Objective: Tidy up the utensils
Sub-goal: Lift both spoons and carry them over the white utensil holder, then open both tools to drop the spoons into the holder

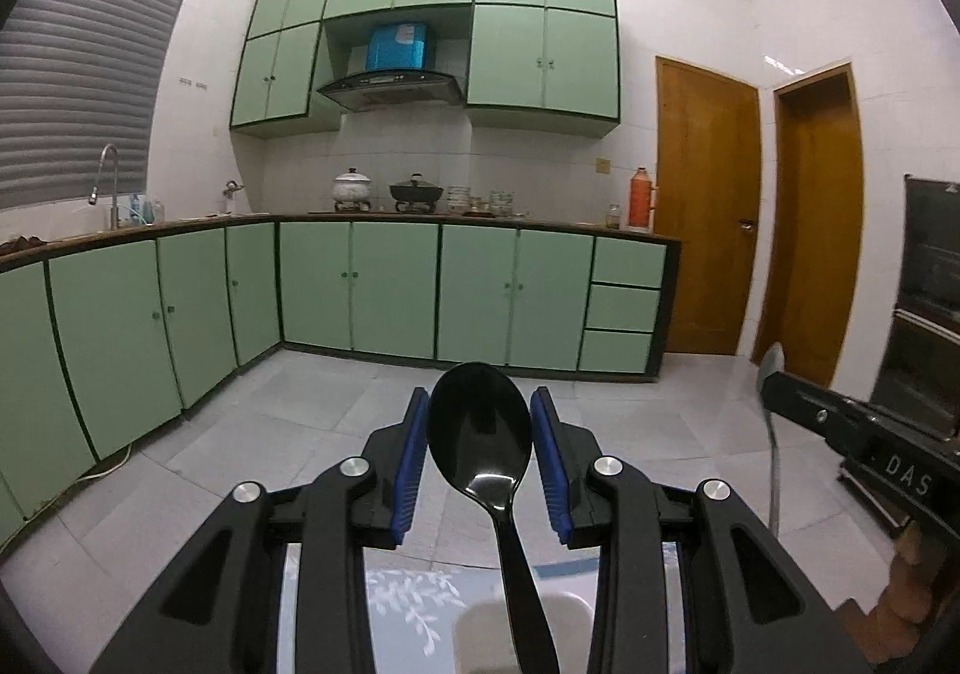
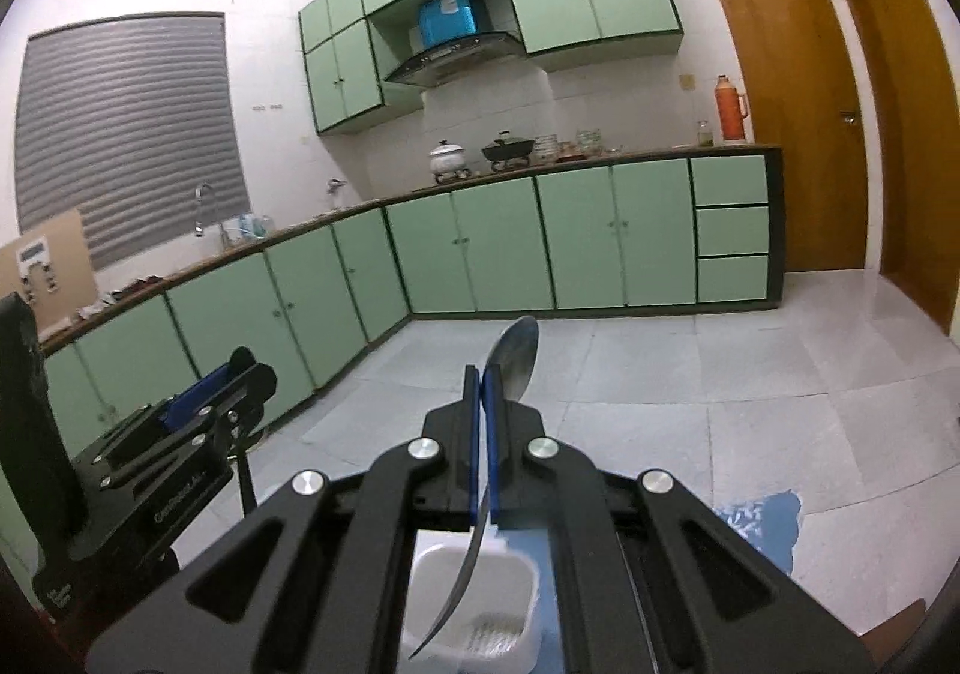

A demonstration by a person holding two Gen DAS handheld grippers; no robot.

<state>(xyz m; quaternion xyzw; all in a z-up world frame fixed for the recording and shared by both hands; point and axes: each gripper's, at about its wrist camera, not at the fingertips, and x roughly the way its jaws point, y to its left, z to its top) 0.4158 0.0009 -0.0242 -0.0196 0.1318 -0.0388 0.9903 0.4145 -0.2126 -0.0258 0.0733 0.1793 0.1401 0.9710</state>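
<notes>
**Both spoons held above the holder, neither yet deposited**

Left wrist view: the left tongs point(image 1: 480, 434) stand wide, their blue pads point(image 1: 549, 452) flanking the bowl of a black spoon point(image 1: 480, 428). Whether the pads touch the bowl cannot be told. The spoon's long axis runs along the tongs, bowl pointing forward and up, handle trailing down toward a white holder point(image 1: 522, 632) at the lower edge. The right tongs point(image 1: 774, 392) enter from the right, with a metal spoon point(image 1: 774, 434) in them.

Right wrist view: the right tongs point(image 2: 483, 410) are narrow, clamped on the metal spoon point(image 2: 513, 350). Its bowl points up and forward past the tips; the handle curves down to the left, its end over the white holder point(image 2: 474, 608) on the blue-patterned surface point(image 2: 762, 524). The left tongs point(image 2: 228, 374) sit to the left.

Judgement: 2 spoons lifted, 0 visibly placed. The holder looks empty; lowering both handle-first remains.
</notes>
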